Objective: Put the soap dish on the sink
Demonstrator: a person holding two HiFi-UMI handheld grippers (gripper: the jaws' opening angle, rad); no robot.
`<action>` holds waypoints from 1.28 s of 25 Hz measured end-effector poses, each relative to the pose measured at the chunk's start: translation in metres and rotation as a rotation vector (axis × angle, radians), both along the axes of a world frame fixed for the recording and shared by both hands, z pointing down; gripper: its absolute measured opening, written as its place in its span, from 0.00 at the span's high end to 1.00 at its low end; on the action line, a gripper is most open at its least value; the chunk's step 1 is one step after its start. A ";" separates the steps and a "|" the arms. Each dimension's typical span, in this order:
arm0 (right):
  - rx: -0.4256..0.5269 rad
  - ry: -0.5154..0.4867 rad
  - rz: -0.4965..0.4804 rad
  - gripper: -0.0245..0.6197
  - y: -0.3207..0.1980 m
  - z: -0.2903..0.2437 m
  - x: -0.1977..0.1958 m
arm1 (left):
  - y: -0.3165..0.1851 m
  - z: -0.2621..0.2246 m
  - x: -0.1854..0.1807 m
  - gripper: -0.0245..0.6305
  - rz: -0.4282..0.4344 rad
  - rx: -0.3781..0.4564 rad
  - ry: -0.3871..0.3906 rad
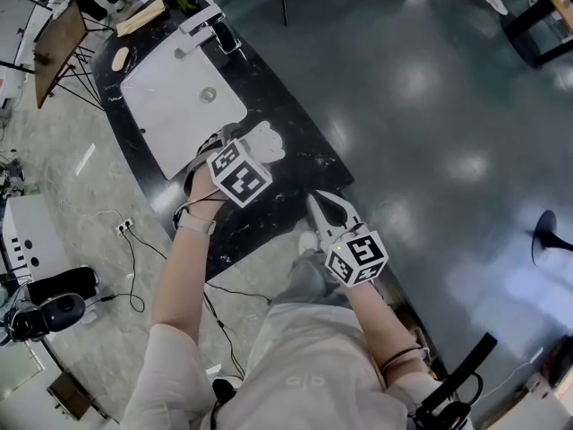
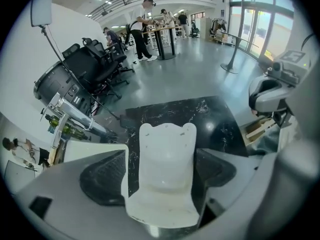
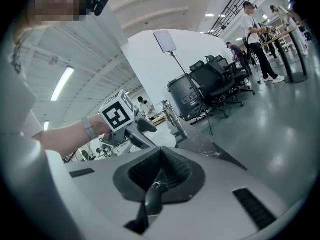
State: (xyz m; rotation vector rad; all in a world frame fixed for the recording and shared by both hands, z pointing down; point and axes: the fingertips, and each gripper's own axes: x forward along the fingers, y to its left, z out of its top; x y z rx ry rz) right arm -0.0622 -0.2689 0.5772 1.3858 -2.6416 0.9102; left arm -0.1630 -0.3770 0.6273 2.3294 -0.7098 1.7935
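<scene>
Gripping white moulded plastic soap dish [image 2: 165, 174]: left tongs [image 1: 253, 150] clamped across its sides, over black marble surface [image 1: 304, 164], just beside white rectangular sink [image 1: 170, 115]. Right tongs [image 3: 157, 184] together, empty. Dish judged light, rigid, smooth, slip-prone; side hold suits.

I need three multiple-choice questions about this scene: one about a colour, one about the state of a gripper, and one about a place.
1. What colour is the sink? A. white; B. black; C. green.
2. The right gripper's jaws are: A. wide apart; B. half open; C. together, holding nothing.
3. Where is the soap dish? A. in the sink; B. between the left gripper's jaws, over the black counter; C. in the right gripper.
Answers: 1 A, the basin is white in the head view. 2 C, the right gripper view shows the pads meeting, with nothing between them. 3 B, the left gripper view shows the dish clamped.
</scene>
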 end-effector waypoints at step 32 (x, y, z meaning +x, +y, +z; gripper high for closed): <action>0.179 0.011 0.032 0.93 0.117 -0.090 0.047 | 0.190 -0.198 0.077 0.40 -0.243 0.046 0.940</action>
